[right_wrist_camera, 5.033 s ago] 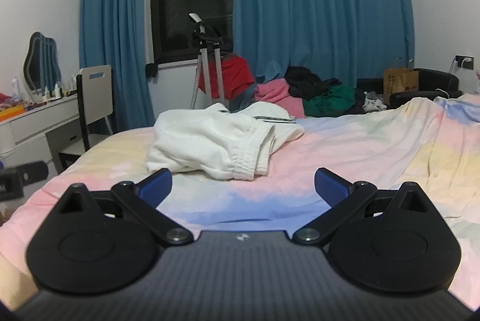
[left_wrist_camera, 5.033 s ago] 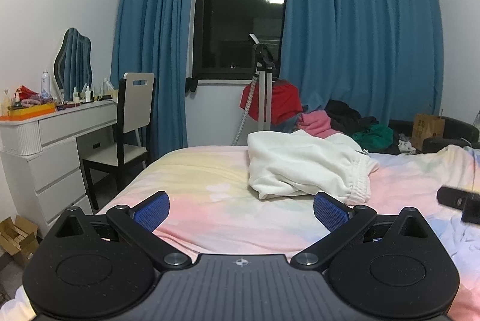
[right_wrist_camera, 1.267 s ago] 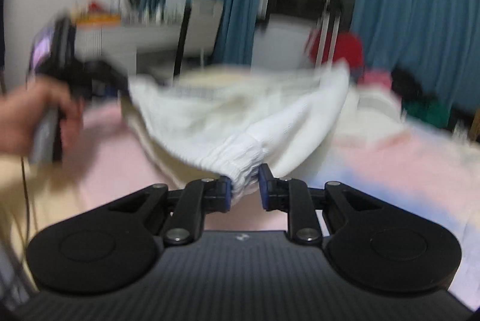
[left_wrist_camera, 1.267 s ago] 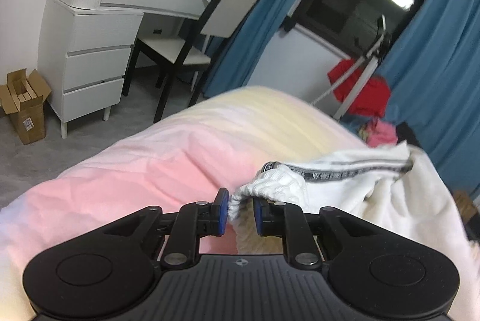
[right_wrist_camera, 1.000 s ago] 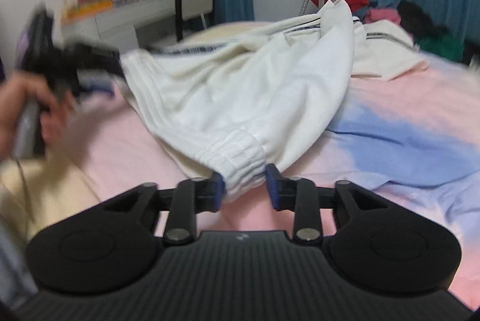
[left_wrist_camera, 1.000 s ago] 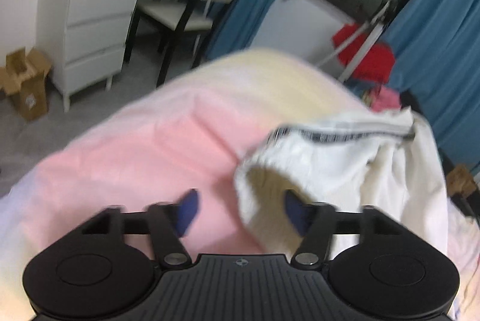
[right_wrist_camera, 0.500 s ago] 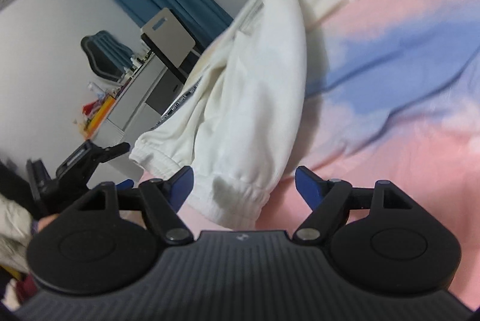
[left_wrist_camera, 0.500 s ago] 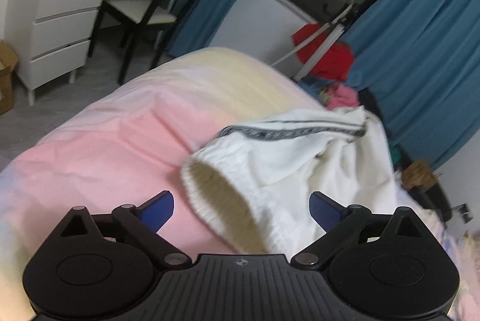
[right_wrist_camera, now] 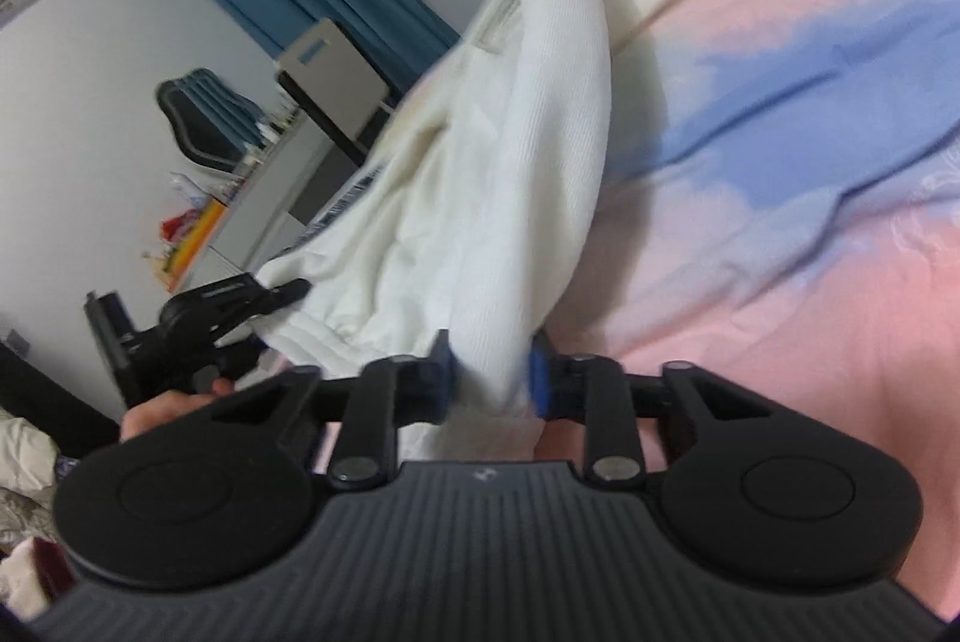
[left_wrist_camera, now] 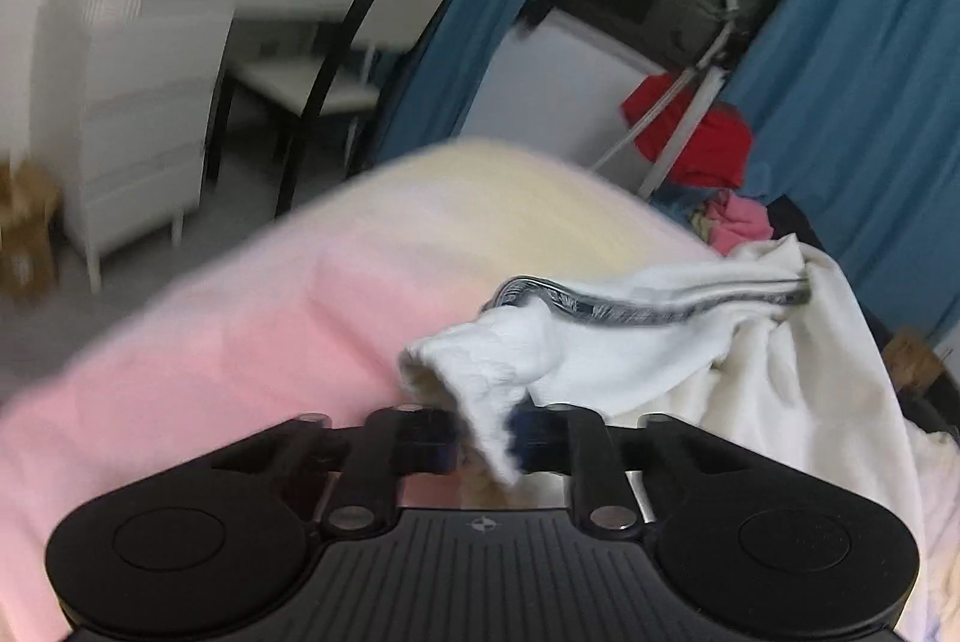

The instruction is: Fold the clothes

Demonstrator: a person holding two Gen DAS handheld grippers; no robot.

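Observation:
White sweatpants [left_wrist_camera: 690, 354] with a dark printed side stripe lie stretched across the pastel bed sheet [left_wrist_camera: 252, 342]. My left gripper [left_wrist_camera: 483, 438] is shut on one ribbed cuff of the sweatpants, lifted just above the sheet. My right gripper [right_wrist_camera: 489, 378] is closed around the other cuff end of the sweatpants [right_wrist_camera: 528, 150], with fabric filling the gap between its blue pads. The left gripper also shows in the right wrist view [right_wrist_camera: 282, 294], at the left, clamped on the cloth with a hand behind it.
A white dresser [left_wrist_camera: 138, 102] and a chair [left_wrist_camera: 360, 42] stand left of the bed. Blue curtains [left_wrist_camera: 870, 102] flank a dark window. A pile of red, pink and dark clothes [left_wrist_camera: 720, 186] sits beyond the bed. A cardboard box [left_wrist_camera: 24, 222] is on the floor.
Half a second ago both grippers were open with the cuffs lying between their fingers. Both have now closed on the cuffs, and the left one has lifted its cuff slightly.

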